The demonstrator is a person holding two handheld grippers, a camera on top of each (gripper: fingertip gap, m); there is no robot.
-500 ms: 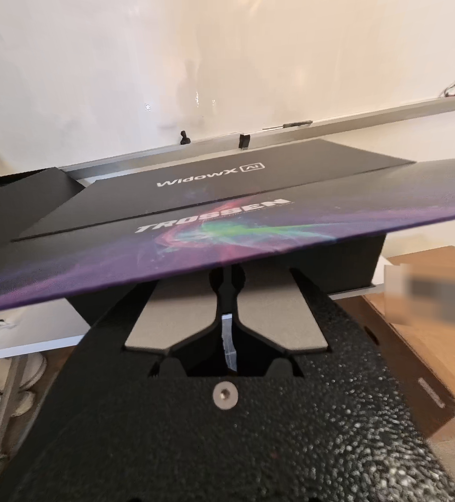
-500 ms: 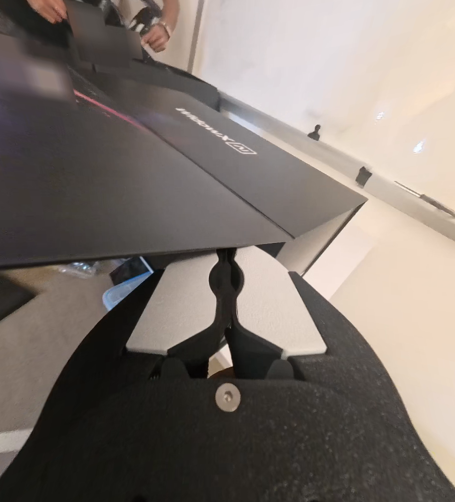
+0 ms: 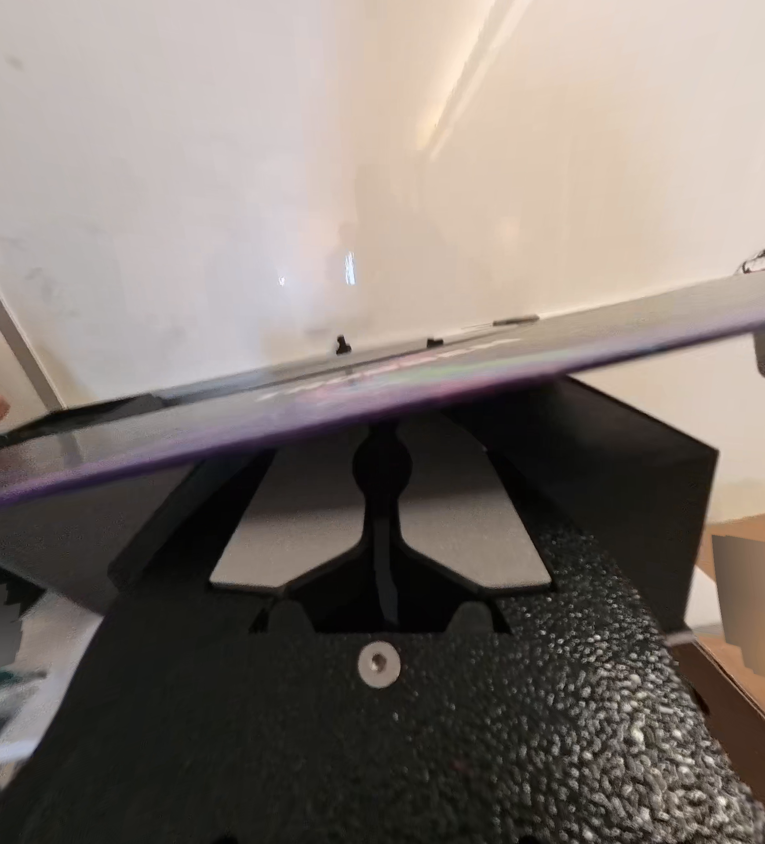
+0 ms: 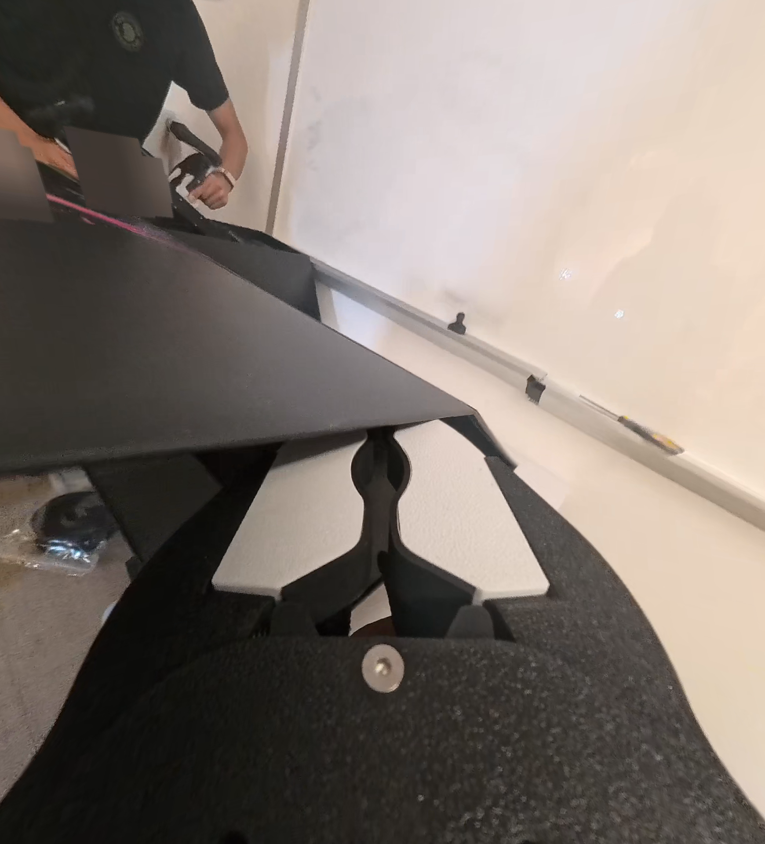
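Jaws closed under black lid (image 3: 371, 406), both grippers

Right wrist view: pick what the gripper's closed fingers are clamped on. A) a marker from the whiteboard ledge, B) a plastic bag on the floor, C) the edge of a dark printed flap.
C: the right gripper is shut on the edge of the dark printed flap.

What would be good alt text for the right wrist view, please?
The right tongs are shut on the edge of a large black box flap that fills the left half. Beyond it a person stands beside a whiteboard with a metal tray.
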